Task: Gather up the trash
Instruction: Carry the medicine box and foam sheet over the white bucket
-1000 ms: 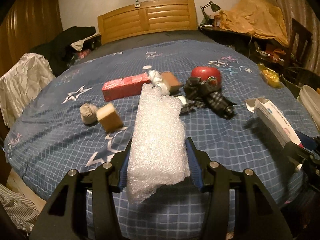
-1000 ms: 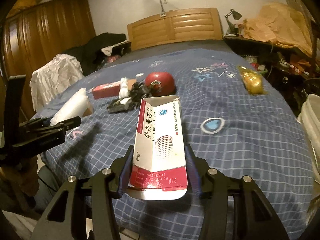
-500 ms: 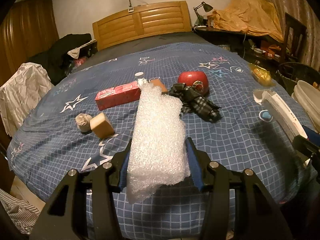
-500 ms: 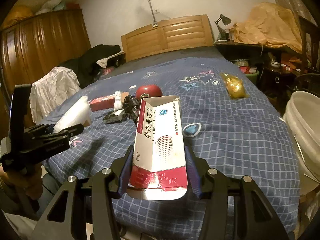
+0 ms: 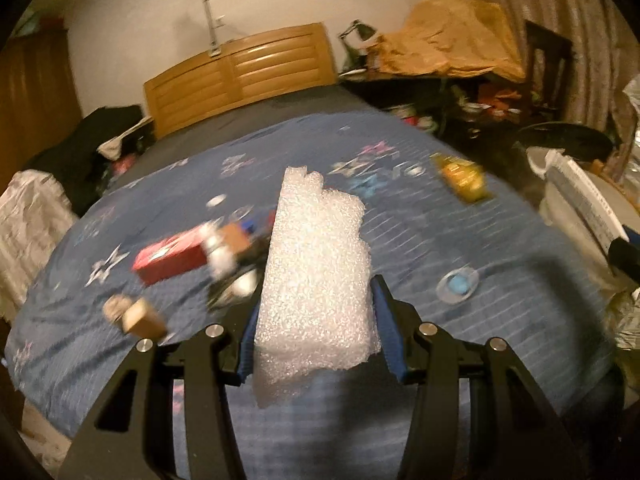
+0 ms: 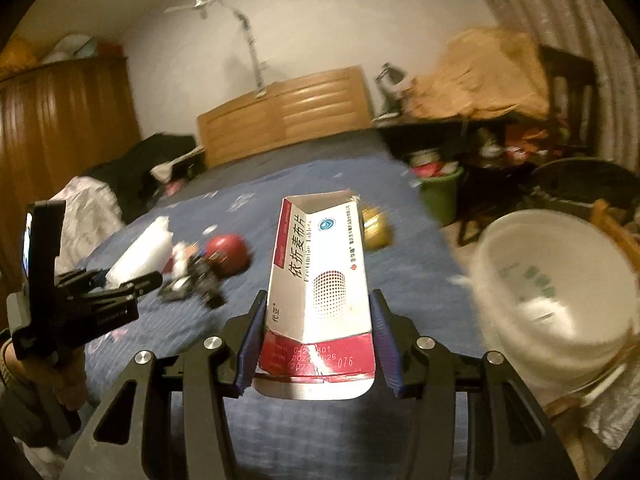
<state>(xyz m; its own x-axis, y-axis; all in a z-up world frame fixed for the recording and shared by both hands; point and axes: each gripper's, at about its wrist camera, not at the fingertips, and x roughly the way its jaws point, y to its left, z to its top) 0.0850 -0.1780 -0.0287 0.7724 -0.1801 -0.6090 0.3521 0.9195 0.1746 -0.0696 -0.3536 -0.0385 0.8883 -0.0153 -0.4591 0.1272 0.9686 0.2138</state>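
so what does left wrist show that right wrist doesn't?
Left wrist only: red carton, tan block and blue-centred disc on the bed, left hand-held gripper shut on bubble wrap.
Right wrist only: white bucket, green bin, right hand-held gripper shut on medicine box.
Both: blue bedspread, headboard, yellow packet.

Motion blur smears the red box (image 5: pixel 170 258) and the white bucket (image 6: pixel 556 280).

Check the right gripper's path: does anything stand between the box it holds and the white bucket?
Nothing visible does. The right gripper is shut on the box, and the white bucket sits open just right of it, with only bare bedspread and air between. The left gripper, with its foam, is far left.
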